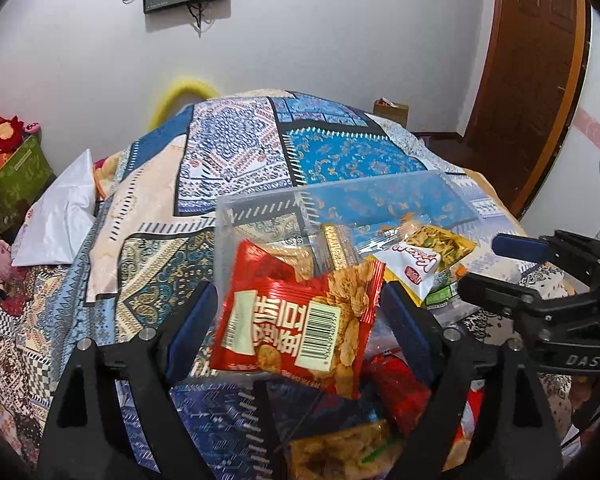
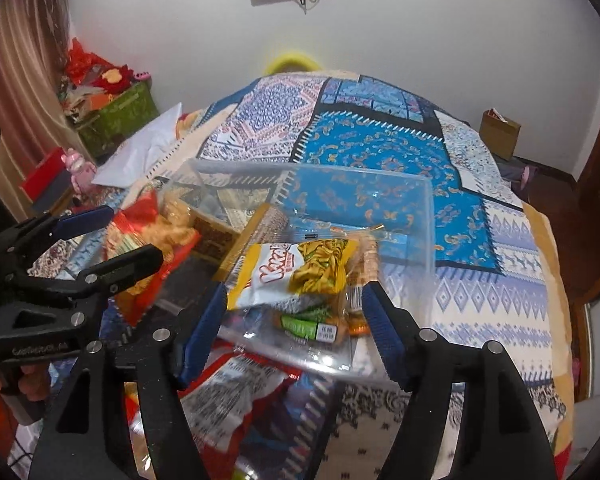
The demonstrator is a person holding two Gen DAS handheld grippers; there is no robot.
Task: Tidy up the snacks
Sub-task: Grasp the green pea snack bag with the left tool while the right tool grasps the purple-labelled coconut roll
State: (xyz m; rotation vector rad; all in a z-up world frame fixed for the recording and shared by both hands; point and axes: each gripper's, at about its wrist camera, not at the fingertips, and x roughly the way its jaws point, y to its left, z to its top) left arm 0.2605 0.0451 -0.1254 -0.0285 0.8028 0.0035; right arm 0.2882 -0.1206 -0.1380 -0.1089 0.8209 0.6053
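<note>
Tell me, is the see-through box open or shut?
Open. The clear box has no lid on top, and a yellow and white snack bag pokes out over its rim.

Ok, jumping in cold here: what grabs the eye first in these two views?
The red snack packet fills the left wrist view, between the left gripper's fingers. The right gripper frames a yellow-and-white snack packet at the near edge of the clear plastic bin. All sit on a blue patchwork bedspread.
</note>
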